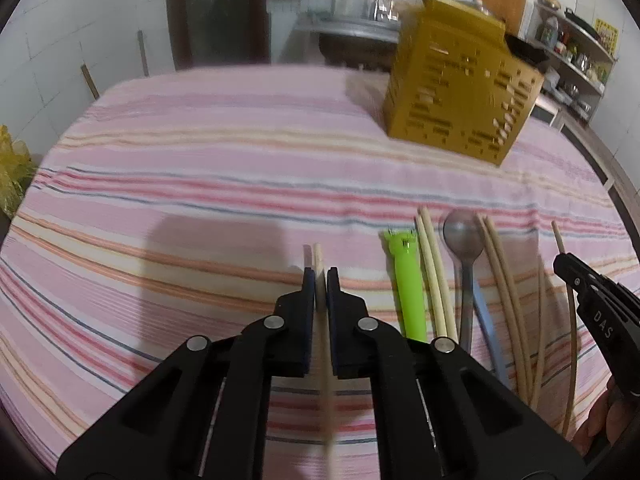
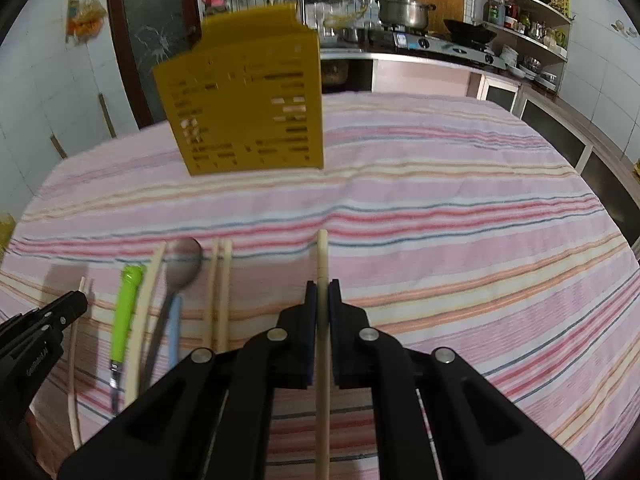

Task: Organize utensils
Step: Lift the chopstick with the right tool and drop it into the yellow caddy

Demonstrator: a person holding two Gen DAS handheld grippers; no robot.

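My left gripper [image 1: 320, 276] is shut on a pale chopstick [image 1: 319, 258] above the striped cloth. My right gripper [image 2: 322, 286] is shut on another chopstick [image 2: 322, 256]. A yellow slotted utensil holder [image 1: 460, 92] stands at the far right in the left wrist view, and at the far left in the right wrist view [image 2: 248, 108]. Between the grippers lie a green-handled knife [image 1: 406, 280], a spoon with a blue handle [image 1: 464, 240] and several chopsticks [image 1: 434, 276]. The right gripper also shows at the left view's right edge [image 1: 560, 264]; the left gripper shows at the right view's left edge [image 2: 78, 304].
The table wears a pink striped cloth [image 2: 440, 220]. Behind it are a dark door [image 2: 156, 32], a stove with a pot [image 2: 404, 12] and shelves of kitchenware [image 2: 524, 28]. A yellow bag [image 1: 12, 168] sits off the table's left edge.
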